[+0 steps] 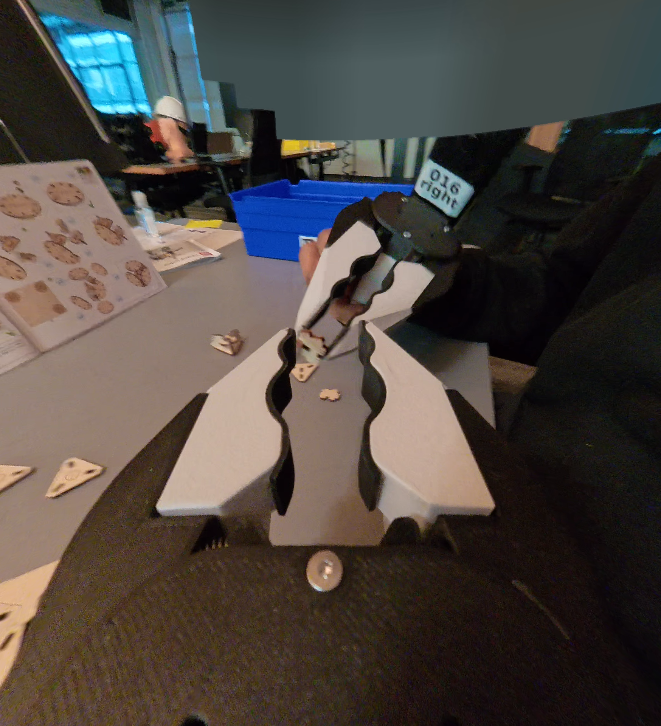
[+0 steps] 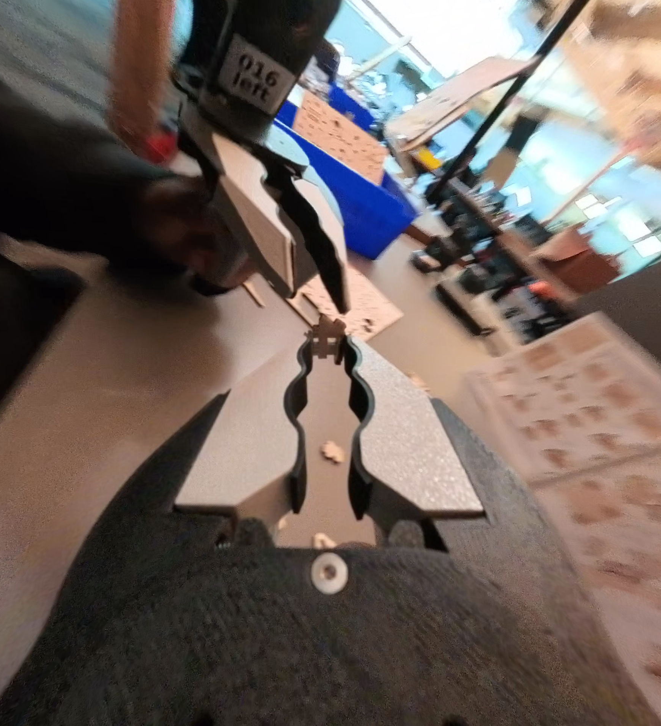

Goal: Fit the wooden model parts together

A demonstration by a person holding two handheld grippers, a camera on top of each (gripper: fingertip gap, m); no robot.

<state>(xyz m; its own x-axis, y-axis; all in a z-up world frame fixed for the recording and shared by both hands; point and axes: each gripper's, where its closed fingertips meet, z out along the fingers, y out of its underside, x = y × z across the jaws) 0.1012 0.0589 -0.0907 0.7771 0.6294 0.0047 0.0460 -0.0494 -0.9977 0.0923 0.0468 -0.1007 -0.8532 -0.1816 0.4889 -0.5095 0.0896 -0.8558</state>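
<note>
Gripping a small wooden assembly (image 2: 325, 341), right tongs (image 2: 325, 345) face open left tongs (image 1: 327, 338).

Pale tan laser-cut wooden pieces (image 1: 73, 476), dark-edged, lie on the flat grey table (image 1: 124, 393). The white hand-held gripper (image 1: 327, 341) fingers carry wavy black pads on a textured black body. Behind sit a bright blue plastic bin (image 1: 274, 212) and a white instruction sheet (image 1: 46, 251) printed with brown gear shapes.

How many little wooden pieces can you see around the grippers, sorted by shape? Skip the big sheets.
Flat triangles: 3
Clover-shaped piece: 1
Joined cluster: 1
Notched piece held in right gripper: 1
Total: 6
</note>
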